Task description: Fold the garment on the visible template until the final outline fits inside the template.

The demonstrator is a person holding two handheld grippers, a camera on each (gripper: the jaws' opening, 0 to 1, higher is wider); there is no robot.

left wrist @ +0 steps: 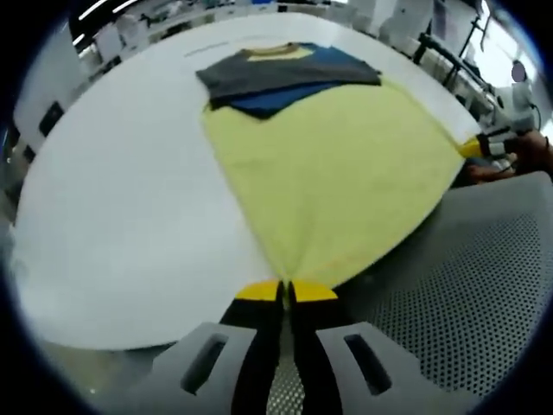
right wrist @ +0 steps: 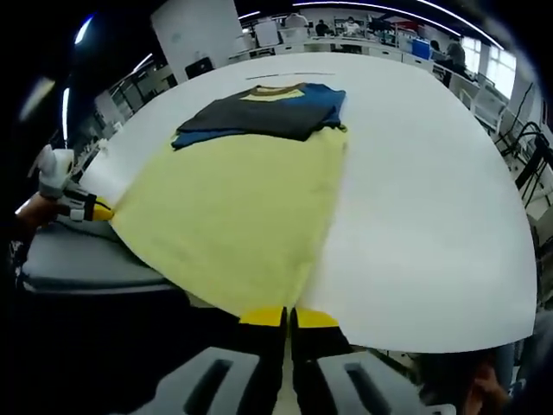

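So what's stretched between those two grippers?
The yellow garment's hem, pulled taut between the left gripper and right gripper, in both gripper views.

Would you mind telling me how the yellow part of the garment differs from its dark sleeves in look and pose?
The yellow part is pale and spread in one broad sheet toward the table's near edge; the dark sleeves, grey and blue, are folded across the far end near the collar. The yellow part is pinched at its corners by the left gripper and right gripper; the sleeves lie untouched. Both rest on the white table.
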